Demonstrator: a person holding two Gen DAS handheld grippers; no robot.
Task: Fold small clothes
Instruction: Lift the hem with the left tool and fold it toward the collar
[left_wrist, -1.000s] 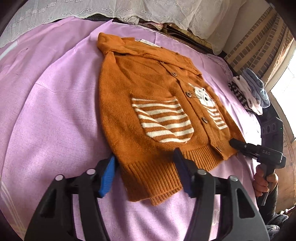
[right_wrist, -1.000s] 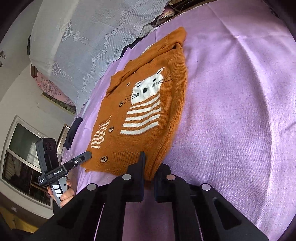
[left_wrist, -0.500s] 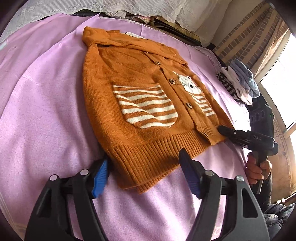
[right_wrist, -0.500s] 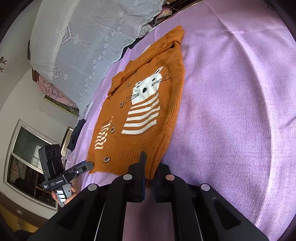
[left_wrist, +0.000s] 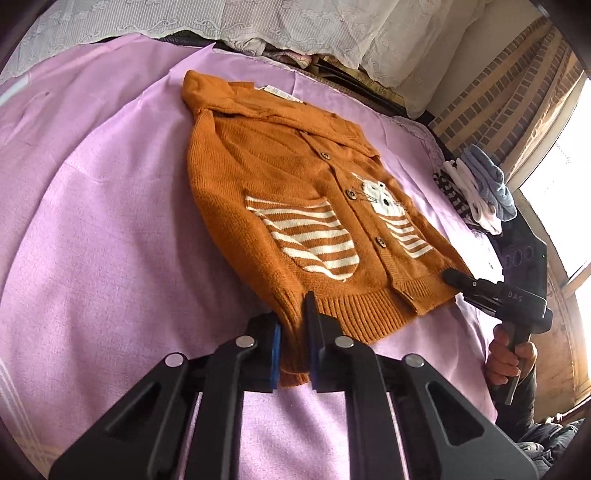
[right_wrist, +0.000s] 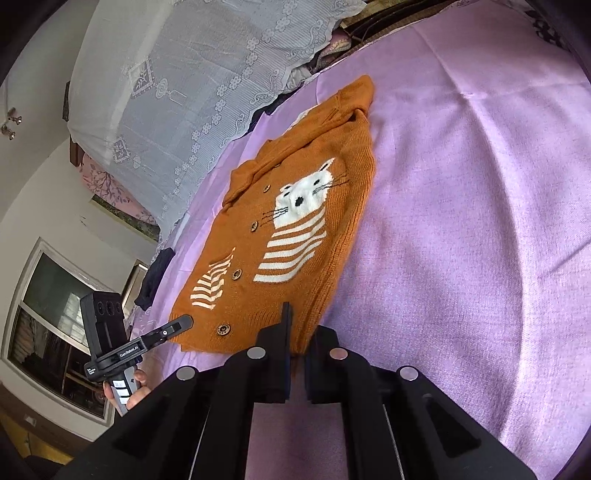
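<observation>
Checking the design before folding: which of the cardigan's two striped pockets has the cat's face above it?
The striped pocket nearer the right claw; the other pocket is stripes only.

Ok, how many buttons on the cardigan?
4, down the cardigan front: one near the collar, two beside the cat, one at the hem. The collar may hide another.

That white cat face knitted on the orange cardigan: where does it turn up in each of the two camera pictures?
Left wrist view: the cat face sits right of centre, past the button row.
Right wrist view: the cat face sits near the middle, above its striped pocket.
Shared landmark: the wooden buttons beside it.
</observation>
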